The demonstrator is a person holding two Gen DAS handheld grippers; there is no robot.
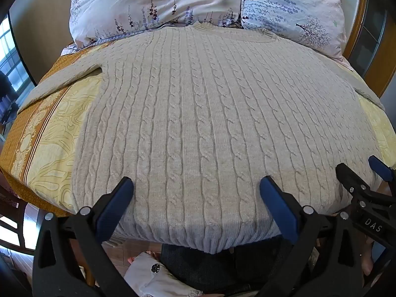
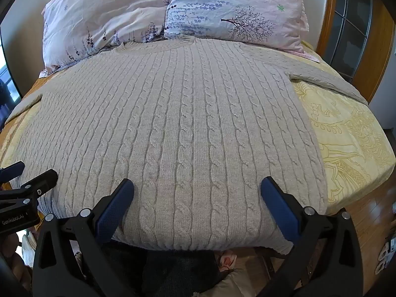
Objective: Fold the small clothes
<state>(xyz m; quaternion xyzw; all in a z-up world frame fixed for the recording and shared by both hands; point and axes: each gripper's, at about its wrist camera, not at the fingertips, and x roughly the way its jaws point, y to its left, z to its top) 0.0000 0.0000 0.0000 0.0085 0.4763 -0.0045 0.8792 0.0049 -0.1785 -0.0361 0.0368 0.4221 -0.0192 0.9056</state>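
A beige cable-knit sweater [image 1: 198,113] lies flat and spread out on the bed, its long axis running from the ribbed hem at 6 o'clock, which hangs slightly over the near bed edge, up to the ribbed crew collar [image 1: 203,26] at 12 o'clock, just touching the pillows. The knit is thick and soft-looking, with raised twisted cables running lengthwise between plain ribbed bands. One sleeve [image 1: 61,81] stretches out toward 9 o'clock in the left wrist view; the other sleeve [image 2: 329,79] reaches toward 3 o'clock in the right wrist view — both lie flat on the cover.

Under the sweater is a pale yellow bedspread [image 2: 346,133] with an ornate scroll pattern and an orange-brown border. At the head of the bed are two crumpled, pale pink and lilac pillows [image 1: 153,2] printed with flower sprigs and a bare tree, side by side.

The left gripper [image 1: 196,185] hovers over the hem with its blue-padded fingers spread wide, nothing between them but sweater surface below; whether the tips touch the knit I cannot tell. The right gripper [image 2: 198,185] is likewise wide open over the hem, holding nothing. Each gripper shows in the other's view, at 3 and 9 o'clock respectively — black frames, blue pads.
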